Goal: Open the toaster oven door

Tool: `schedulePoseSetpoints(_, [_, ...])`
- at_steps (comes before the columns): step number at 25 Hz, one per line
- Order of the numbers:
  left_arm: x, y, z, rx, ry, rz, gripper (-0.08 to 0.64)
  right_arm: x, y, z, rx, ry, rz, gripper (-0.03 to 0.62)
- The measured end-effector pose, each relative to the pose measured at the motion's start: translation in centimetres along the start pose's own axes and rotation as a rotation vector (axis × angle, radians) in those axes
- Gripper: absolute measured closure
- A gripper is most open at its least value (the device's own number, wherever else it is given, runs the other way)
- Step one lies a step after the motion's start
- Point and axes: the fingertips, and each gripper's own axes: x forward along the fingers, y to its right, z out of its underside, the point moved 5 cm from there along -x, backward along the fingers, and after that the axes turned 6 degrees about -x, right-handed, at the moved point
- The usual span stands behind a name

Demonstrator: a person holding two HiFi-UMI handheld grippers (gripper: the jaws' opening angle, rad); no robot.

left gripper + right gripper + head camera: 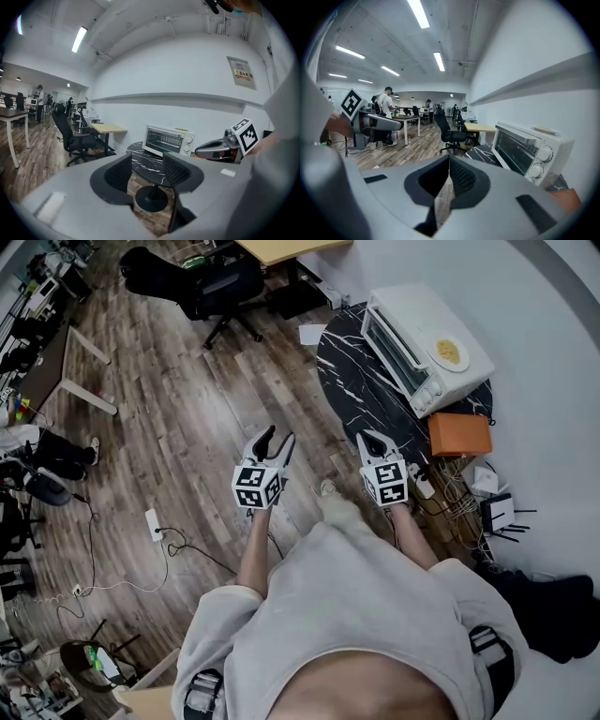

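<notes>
A white toaster oven (412, 343) stands on a round black marble table (356, 381) against the wall, its glass door closed. It also shows in the left gripper view as the toaster oven (168, 140) and in the right gripper view as the toaster oven (525, 147). My left gripper (277, 439) hangs over the wooden floor, well short of the table, jaws apart and empty (146, 171). My right gripper (376, 438) hovers at the table's near edge, jaws closed together with nothing held (449, 161).
A plate of yellow food (449, 353) rests on top of the oven. An orange box (459, 434) sits beside it. Cables, a power strip (153, 524) and a router (497, 514) lie on the floor. A black office chair (220, 287) stands beyond the table.
</notes>
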Motion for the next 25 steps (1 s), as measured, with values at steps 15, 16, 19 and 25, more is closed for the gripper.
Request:
schedulePoseSetpoints(15, [3.6,-3.7,-1.2,-0.003,-0.013,-0.016,0.351,5.3,1.7,-0.9,0.015,0.007,-0.024,0.578])
schedulePoseSetpoints(16, [4.2,-4.0,-1.4,-0.003,-0.015,-0.015,0.351,5.9,2.0,-1.1,0.016,0.007,-0.025,0.578])
schedulePoseSetpoints(19, [6.0,-5.0,-1.8,-0.004,-0.026,-0.011,0.351,7.7,3.2,-1.4,0.02,0.005,-0.026,0.578])
schedulePoseSetpoints(25, [10.2,-7.1,-3.2,-0.011,-0.041,-0.012,0.351,11.8,5.9,-2.3,0.025,-0.004,-0.039,0.578])
